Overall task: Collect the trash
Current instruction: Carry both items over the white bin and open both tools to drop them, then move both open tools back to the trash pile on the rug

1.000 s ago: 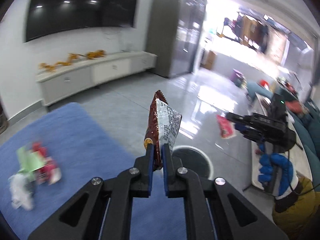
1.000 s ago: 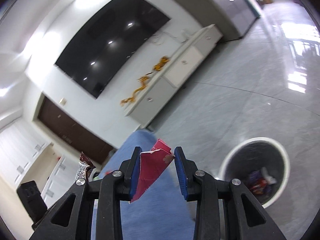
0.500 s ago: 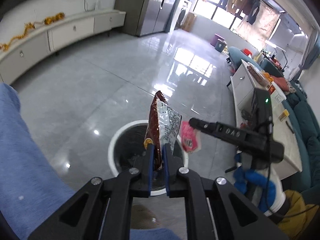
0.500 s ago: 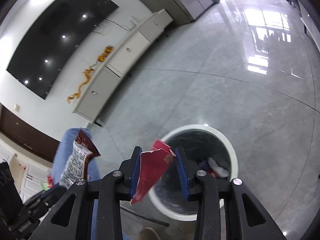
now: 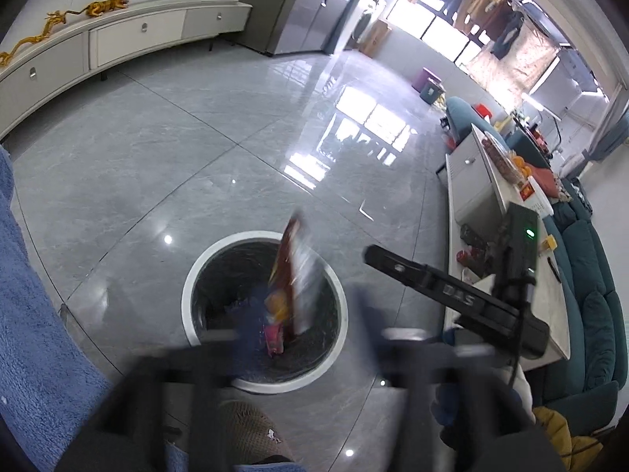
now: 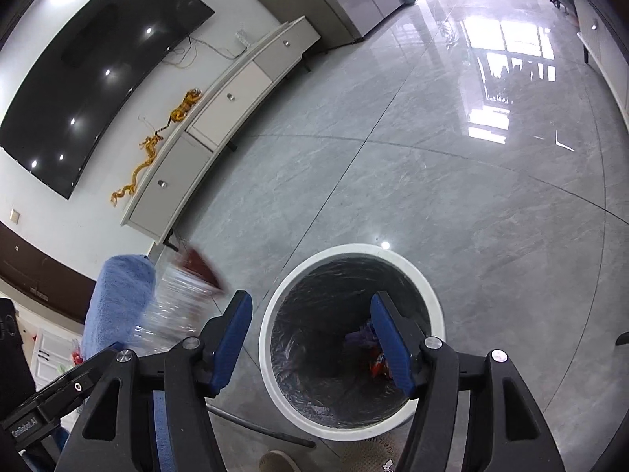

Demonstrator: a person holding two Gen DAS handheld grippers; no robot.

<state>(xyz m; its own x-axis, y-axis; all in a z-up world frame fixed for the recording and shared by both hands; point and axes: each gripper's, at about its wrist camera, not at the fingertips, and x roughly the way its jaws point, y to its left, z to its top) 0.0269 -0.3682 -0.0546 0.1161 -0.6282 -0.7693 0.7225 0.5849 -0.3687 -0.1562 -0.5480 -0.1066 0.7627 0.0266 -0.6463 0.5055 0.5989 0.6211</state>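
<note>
Both grippers hang over the white-rimmed round bin with the black liner [image 6: 352,338] so that trash falls inside: the right gripper [image 6: 310,338] is opening with nothing between its blue pads, and the left gripper [image 5: 298,338] — blurred, apparently also opening — has let go of the brown-and-silver snack wrapper [image 5: 293,275], now dropping at the bin's 12 o'clock rim. A blue fleece cover [image 5: 31,314] lies at 9 o'clock, a slippered foot [image 5: 247,428] at 6 — neither blocks the mouth.

Left hand-held gripper [image 5: 298,338] and falling wrapper [image 5: 293,275] blurred.
</note>
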